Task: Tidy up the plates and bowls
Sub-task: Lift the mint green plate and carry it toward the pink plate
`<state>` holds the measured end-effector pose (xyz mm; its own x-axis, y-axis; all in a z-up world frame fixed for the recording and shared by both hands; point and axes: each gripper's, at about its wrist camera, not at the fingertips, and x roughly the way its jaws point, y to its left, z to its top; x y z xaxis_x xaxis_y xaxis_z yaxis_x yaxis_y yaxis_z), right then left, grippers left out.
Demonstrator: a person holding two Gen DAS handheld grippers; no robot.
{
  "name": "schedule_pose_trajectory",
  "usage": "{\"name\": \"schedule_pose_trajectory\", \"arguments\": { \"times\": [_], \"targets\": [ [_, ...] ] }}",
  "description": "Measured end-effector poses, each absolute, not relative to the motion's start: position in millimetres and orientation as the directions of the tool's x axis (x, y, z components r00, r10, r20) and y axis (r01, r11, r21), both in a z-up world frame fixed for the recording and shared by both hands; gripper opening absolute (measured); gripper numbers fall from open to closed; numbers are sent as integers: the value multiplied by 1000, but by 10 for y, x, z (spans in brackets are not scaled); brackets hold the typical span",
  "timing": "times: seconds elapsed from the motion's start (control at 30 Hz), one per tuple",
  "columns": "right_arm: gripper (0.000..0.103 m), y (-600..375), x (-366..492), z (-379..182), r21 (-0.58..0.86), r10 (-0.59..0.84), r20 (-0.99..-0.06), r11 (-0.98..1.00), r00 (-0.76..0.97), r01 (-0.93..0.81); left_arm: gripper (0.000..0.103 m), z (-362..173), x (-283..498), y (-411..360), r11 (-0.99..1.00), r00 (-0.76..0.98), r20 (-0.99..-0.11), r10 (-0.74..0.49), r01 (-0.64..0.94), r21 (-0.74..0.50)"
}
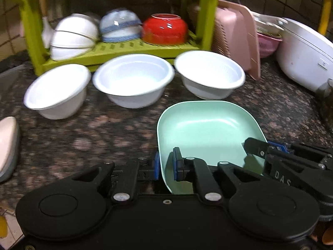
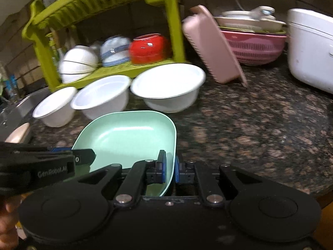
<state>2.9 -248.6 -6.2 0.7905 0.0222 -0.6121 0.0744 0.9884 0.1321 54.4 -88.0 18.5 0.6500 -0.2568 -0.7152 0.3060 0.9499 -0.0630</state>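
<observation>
A mint-green square plate (image 1: 208, 129) (image 2: 129, 137) is held between both grippers above the dark granite counter. My left gripper (image 1: 166, 167) is shut on its left rim, one blue pad on each side of the wall. My right gripper (image 2: 170, 169) is shut on its right rim the same way. Three white bowls (image 1: 133, 79) (image 2: 168, 85) stand upright in a row beyond the plate, in front of a green dish rack (image 1: 124, 50) (image 2: 104, 4). On the rack's lower shelf lie upturned white, blue-striped and red bowls (image 1: 164, 28) (image 2: 148, 48).
A pink tray (image 1: 239, 37) (image 2: 214, 45) leans against the rack's right post. Behind it sits a pink colander (image 2: 254, 45) stacked with dishes, then a white rice cooker (image 1: 306, 52) (image 2: 310, 48). A sink (image 2: 14, 112) and a pale dish (image 1: 6, 141) are at the left.
</observation>
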Motion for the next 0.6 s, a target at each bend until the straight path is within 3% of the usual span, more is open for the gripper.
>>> {"name": "schedule_pose_trajectory", "arguments": {
  "times": [0.6],
  "targets": [
    [11, -1126, 312, 272, 154, 246, -535, 969, 808, -194, 16, 577, 485, 428, 999, 757, -651, -51, 30, -43]
  ]
}}
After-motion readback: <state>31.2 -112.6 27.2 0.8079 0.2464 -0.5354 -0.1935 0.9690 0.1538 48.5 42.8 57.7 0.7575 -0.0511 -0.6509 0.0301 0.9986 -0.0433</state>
